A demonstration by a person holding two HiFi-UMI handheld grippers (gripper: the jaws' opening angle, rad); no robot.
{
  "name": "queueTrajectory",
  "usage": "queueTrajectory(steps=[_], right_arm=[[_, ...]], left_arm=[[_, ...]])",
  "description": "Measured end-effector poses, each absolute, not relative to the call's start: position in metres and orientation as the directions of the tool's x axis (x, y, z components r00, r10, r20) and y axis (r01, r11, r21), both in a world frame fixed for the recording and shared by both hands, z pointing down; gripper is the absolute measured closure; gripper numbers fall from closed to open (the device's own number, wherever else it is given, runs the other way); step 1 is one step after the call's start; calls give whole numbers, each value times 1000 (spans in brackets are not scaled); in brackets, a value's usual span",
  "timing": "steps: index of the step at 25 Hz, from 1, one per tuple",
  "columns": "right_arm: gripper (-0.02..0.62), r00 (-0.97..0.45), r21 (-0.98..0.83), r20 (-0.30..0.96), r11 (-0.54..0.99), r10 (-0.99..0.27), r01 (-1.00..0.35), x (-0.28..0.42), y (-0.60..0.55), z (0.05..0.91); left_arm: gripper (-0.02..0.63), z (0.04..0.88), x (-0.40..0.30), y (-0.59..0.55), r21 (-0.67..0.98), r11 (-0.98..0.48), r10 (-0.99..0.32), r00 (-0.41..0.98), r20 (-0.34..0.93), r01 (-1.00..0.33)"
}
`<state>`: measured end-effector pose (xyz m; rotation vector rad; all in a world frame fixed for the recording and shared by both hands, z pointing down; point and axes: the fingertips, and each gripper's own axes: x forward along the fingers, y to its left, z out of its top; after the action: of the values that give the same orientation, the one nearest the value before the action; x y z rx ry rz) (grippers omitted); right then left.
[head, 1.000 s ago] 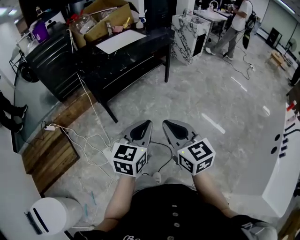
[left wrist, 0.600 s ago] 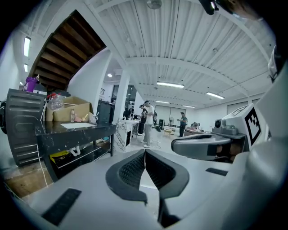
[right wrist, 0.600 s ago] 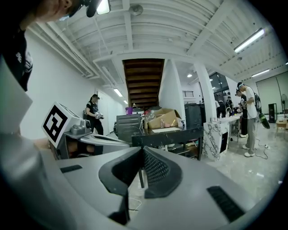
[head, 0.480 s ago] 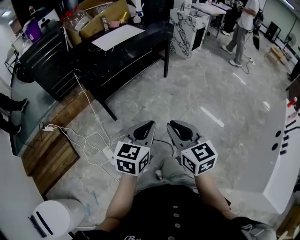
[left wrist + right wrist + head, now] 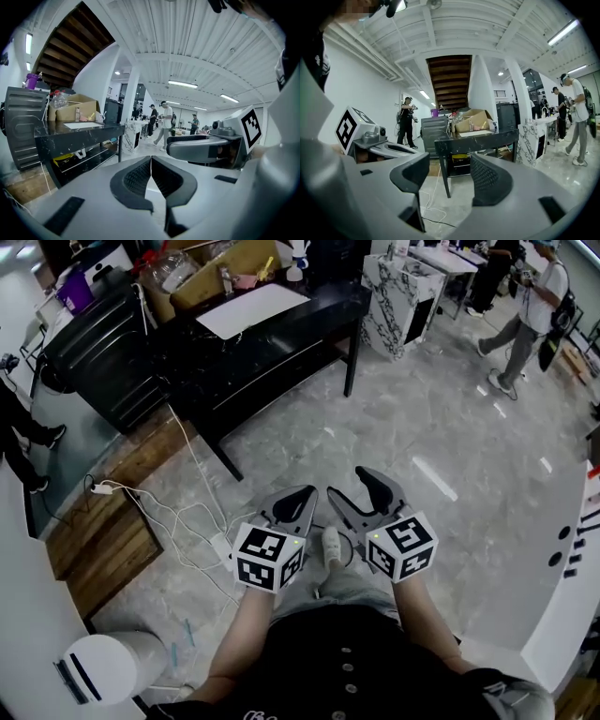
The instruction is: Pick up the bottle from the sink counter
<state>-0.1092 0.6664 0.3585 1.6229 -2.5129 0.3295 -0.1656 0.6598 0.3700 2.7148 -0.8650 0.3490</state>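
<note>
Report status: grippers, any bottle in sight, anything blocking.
Left gripper jaws shut, empty. Right gripper jaws opening, nothing between. Bottle not spotted. Black table ahead.

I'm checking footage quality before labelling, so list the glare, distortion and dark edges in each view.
Head view: white glare streaks on the glossy floor. Left gripper view: strong fisheye, black corners, the shut left gripper sharp and evenly lit. Right gripper view: same round black border, ceiling light strip nearly blown out, the right gripper opening its jaws, nothing between them.
</note>
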Motion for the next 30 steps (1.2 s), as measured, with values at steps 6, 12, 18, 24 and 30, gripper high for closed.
queueTrajectory(steps=[6,12,18,24,30], right_arm=[[305,-484,-114,237,471,-842,-875,-95,602,358],[353,-537,-132,206,520,-818,-844,-68,535,348],[354,-545,-120,183,531,-818,-839,-33,476,338],[354,-546,-145,168,527,-821,-837,-14,440,342],[360,-556,-180,152,530,-817,-829,-5,418,351]], left_arm=[[584,368,-148,589,169,-758,-566,764,309,-630],[584,357,-118,522,162,-737,-597,744,299,-656],[584,348,-81,463,140,-724,-624,728,284,-676],[584,358,-68,436,147,-701,-638,706,309,-698],[584,367,-67,408,156,-683,-647,691,323,-713]])
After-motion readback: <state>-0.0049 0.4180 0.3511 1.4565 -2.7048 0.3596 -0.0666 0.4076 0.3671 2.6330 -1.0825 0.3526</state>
